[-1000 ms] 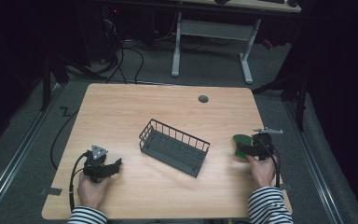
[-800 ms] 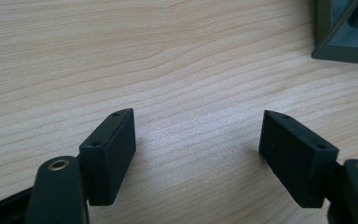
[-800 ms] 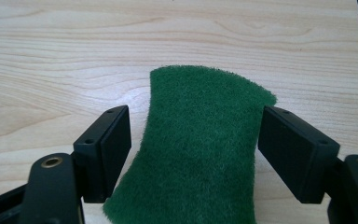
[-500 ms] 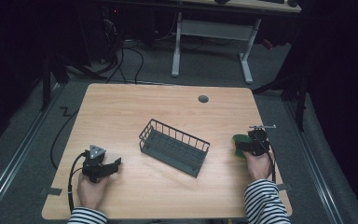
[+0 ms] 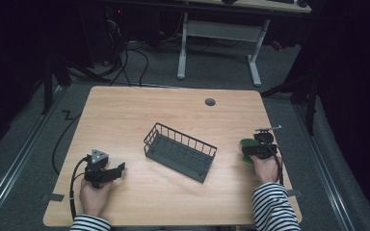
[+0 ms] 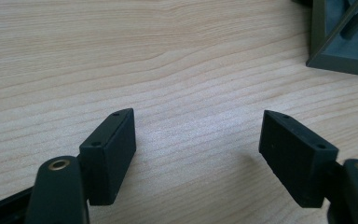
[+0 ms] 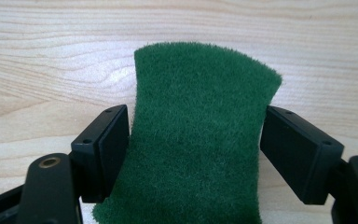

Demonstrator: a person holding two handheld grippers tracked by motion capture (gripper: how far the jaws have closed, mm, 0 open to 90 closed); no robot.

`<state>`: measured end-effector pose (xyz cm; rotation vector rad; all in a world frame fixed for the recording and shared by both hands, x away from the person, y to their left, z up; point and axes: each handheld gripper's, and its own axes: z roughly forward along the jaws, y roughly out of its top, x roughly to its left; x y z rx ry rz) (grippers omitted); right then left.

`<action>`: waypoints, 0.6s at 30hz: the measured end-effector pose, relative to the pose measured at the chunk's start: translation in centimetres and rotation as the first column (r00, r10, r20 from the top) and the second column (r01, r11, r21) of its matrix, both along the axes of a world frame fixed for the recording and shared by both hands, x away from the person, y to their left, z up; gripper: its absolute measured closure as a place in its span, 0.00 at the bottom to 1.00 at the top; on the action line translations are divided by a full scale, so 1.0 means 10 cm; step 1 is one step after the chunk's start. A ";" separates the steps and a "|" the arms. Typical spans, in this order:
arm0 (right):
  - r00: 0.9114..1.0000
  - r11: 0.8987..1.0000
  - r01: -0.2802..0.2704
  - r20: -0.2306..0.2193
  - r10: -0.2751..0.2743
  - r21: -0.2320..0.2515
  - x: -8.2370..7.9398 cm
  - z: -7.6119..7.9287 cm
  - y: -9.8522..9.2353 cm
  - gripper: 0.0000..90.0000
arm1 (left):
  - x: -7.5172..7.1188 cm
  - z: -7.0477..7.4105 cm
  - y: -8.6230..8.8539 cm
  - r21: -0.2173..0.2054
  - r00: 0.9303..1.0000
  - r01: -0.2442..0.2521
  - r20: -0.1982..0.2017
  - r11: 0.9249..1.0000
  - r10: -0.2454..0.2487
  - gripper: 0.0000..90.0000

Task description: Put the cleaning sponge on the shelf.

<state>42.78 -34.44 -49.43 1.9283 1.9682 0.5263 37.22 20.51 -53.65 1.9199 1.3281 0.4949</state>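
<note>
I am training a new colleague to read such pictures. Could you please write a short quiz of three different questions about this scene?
1. True or false: the green scouring pad lies inside the wire basket.
2. What sits between the jaws of the left gripper? A) a sponge B) nothing, just bare table C) a basket wire
3. Fill in: the right gripper has its jaws pressed on both sides of the ____.

Key
1. False: it is at the right gripper, right of the basket.
2. B.
3. Pad; its edges bow inward at the jaws.
</note>
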 end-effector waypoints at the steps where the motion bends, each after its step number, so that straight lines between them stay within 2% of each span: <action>1: 1.000 1.000 0.003 -0.012 -0.003 0.009 0.01 -0.01 -0.01 0.26 | 0.00 0.00 0.00 0.000 1.000 0.000 0.000 1.000 0.000 0.31; 2: 1.000 1.000 0.011 -0.024 -0.010 0.028 0.02 -0.02 -0.03 0.26 | 0.00 0.00 0.00 0.000 1.000 0.000 0.000 1.000 0.000 0.31; 8: 1.000 0.999 0.005 -0.028 -0.004 0.034 0.01 -0.01 -0.02 0.30 | 0.00 0.00 0.00 0.002 1.000 0.002 0.001 1.000 -0.002 0.31; 14: 1.000 1.000 -0.015 -0.002 0.015 0.027 -0.01 0.01 0.01 0.33 | 0.00 0.00 0.00 0.002 1.000 0.002 0.001 1.000 -0.002 0.31; 18: 1.000 0.999 -0.029 -0.003 0.029 0.030 -0.03 0.03 0.01 0.34 | 0.00 0.00 0.00 0.004 1.000 0.000 0.003 1.000 0.000 0.31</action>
